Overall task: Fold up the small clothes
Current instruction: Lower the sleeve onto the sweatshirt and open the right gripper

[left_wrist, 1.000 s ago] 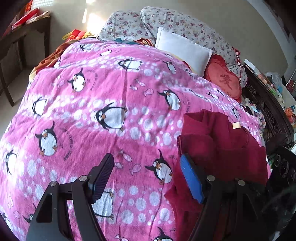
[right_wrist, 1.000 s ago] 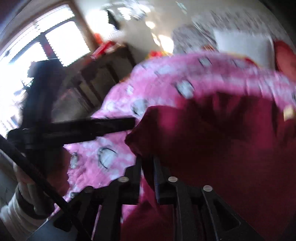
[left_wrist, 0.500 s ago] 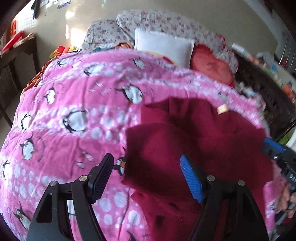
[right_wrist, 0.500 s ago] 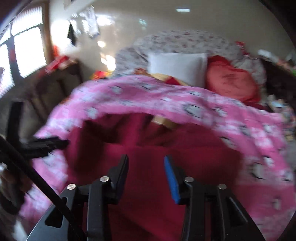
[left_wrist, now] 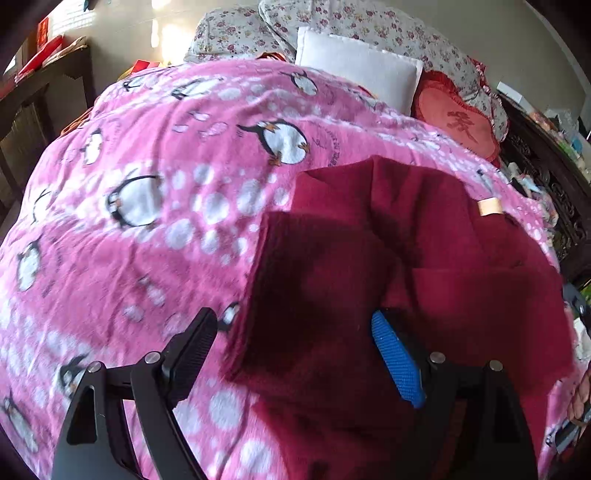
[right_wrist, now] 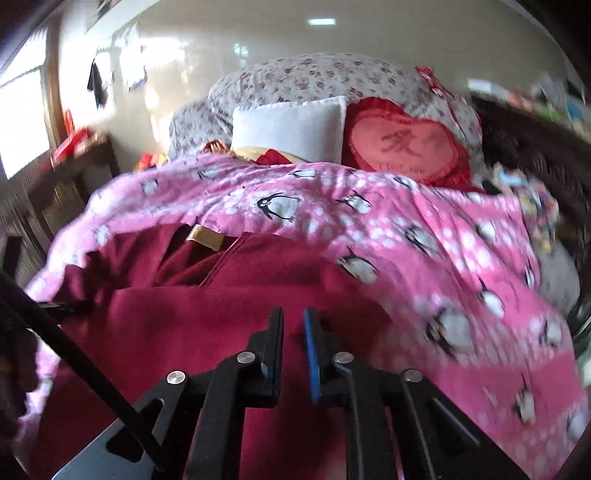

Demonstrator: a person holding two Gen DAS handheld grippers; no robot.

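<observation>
A dark red garment [left_wrist: 424,266] lies on the pink penguin blanket [left_wrist: 166,184], partly folded, with a tan label [left_wrist: 489,206] near its collar. My left gripper [left_wrist: 291,350] is open and empty, held over the garment's near left fold. In the right wrist view the garment [right_wrist: 207,317] fills the lower left, label [right_wrist: 203,234] at its far edge. My right gripper [right_wrist: 293,332] hovers over it, jaws narrowed to a small gap with nothing seen between them.
A white pillow [left_wrist: 358,66], a red heart cushion [left_wrist: 461,118] and floral pillows [left_wrist: 332,22] lie at the bed head. A dark wooden table [left_wrist: 40,92] stands left of the bed. A dark carved cluttered side piece [left_wrist: 546,177] runs along the right.
The right gripper let go of the garment's edge, opened, then narrowed again while swinging right. The folded flap now lies flat. The left gripper stayed open and shifted over the garment.
</observation>
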